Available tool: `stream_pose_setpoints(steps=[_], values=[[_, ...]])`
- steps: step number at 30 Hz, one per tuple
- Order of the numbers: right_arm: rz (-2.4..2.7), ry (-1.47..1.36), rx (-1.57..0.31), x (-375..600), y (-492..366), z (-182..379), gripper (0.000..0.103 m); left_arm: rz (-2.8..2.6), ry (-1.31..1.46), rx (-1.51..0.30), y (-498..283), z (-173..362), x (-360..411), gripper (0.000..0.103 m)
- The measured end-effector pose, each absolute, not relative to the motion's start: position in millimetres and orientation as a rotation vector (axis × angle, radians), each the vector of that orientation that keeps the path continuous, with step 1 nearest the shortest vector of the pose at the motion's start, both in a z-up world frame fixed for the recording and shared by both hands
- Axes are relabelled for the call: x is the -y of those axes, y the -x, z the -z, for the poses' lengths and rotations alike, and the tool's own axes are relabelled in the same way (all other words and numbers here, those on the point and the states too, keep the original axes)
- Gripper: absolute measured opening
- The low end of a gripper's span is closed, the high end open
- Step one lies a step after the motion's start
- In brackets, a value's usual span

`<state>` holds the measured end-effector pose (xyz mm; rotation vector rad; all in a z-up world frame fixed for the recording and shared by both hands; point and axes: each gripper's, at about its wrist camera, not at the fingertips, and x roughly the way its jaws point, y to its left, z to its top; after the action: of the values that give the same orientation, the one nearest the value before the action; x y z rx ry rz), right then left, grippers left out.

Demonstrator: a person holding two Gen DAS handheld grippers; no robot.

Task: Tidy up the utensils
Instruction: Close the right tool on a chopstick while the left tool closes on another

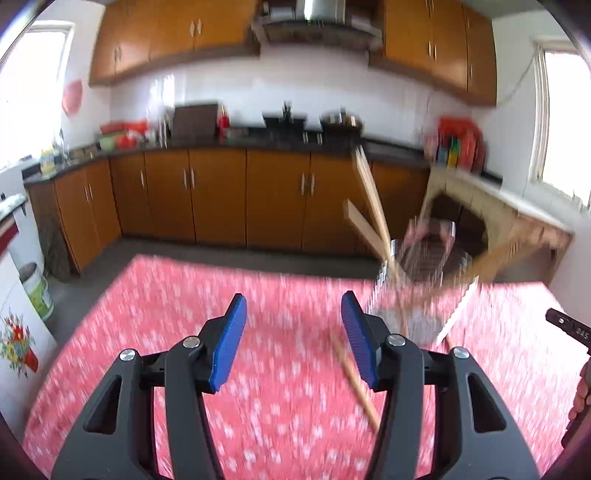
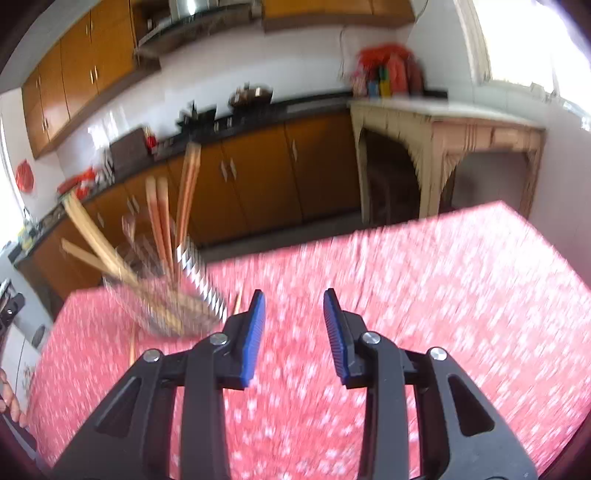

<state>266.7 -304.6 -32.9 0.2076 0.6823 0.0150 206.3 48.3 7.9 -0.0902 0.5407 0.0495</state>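
**Chopsticks in the rack, both grippers empty**

Chopsticks (image 1: 371, 206) lean in a wire holder (image 1: 421, 284) on the red tablecloth (image 1: 184, 295); one loose chopstick (image 1: 354, 380) lies under the left gripper (image 1: 293, 339)'s right finger (left view only). The right gripper (image 2: 293, 332) stands right of the holder. Both are spread, gripping nothing.

a kitchen in daylight. orange-brown wooden cupboards (image 1: 218, 195) run along the far wall under a dark counter (image 1: 258, 134), with matching wall cupboards (image 1: 173, 33) and a steel hood (image 1: 317, 18) above white tiles. bright windows (image 1: 565, 122) stand at both sides. a pale wooden side table (image 2: 447, 129) stands at the right.
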Motion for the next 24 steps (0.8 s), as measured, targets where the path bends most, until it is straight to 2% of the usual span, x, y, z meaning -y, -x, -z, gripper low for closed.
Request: stream_pose_setpoints(steps=[6,9,15,16,19,24], values=[[-0.117,-0.167,-0.814,256.8,-257.4,88.5,0.033,0.012,0.066,-0.689,-206.4,47.5,-21.8,0.054],[-0.16,-0.117,-0.849,233.5,-252.2,104.2,0.033,0.035,0.043,-0.729,-202.6,64.1,-9.0,0.061],[-0.182,-0.005,-0.904,200.2,-247.6,128.3,0.034,0.088,0.018,-0.782,-199.4,83.3,9.7,0.067],[-0.176,0.009,-0.89,199.3,-246.3,130.0,0.033,0.094,0.016,-0.789,-199.3,85.9,11.2,0.068],[-0.137,0.025,-0.882,208.2,-248.2,129.4,0.008,0.119,0.025,-0.818,-199.9,91.0,15.4,0.068],[-0.003,-0.076,-0.89,253.1,-265.0,126.9,0.008,0.147,0.02,-0.842,-197.4,98.4,29.8,0.067]])
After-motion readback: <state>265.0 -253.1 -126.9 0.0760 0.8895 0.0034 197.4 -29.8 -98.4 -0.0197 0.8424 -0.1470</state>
